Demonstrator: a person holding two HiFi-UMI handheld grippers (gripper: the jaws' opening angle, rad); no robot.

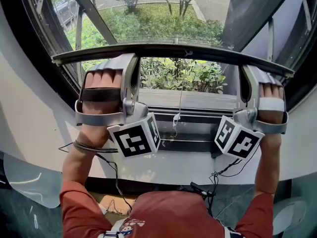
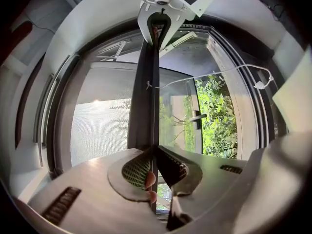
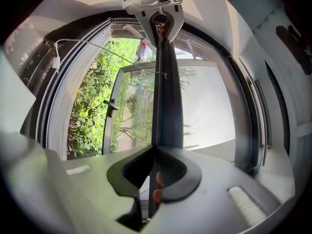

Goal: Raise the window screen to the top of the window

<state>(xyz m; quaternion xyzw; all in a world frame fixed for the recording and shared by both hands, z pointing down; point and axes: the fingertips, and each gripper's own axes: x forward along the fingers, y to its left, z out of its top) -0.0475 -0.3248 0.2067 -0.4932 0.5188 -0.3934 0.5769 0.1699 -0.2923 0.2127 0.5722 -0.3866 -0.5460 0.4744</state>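
The window screen's dark bottom bar [image 1: 183, 49] runs across the head view, with the grey mesh [image 1: 158, 14] above it. My left gripper [image 1: 131, 59] is shut on the bar's left part and my right gripper [image 1: 247, 72] is shut on its right part. In the left gripper view, the bar [image 2: 146, 106] leads from the closed left gripper [image 2: 154, 152] up to the right gripper [image 2: 161, 13]. The right gripper view mirrors this: the bar [image 3: 168, 96] sits pinched in the right gripper [image 3: 155, 152], and the left gripper [image 3: 161, 13] is at its far end.
Below the bar, the open window gap shows green bushes [image 1: 183, 76] over the grey sill [image 1: 188, 100]. A thin pull cord [image 1: 177, 118] hangs from the bar. A window handle [image 2: 197, 117] sits on the glass pane. White curved walls flank the frame, and cables [image 1: 111, 165] trail down.
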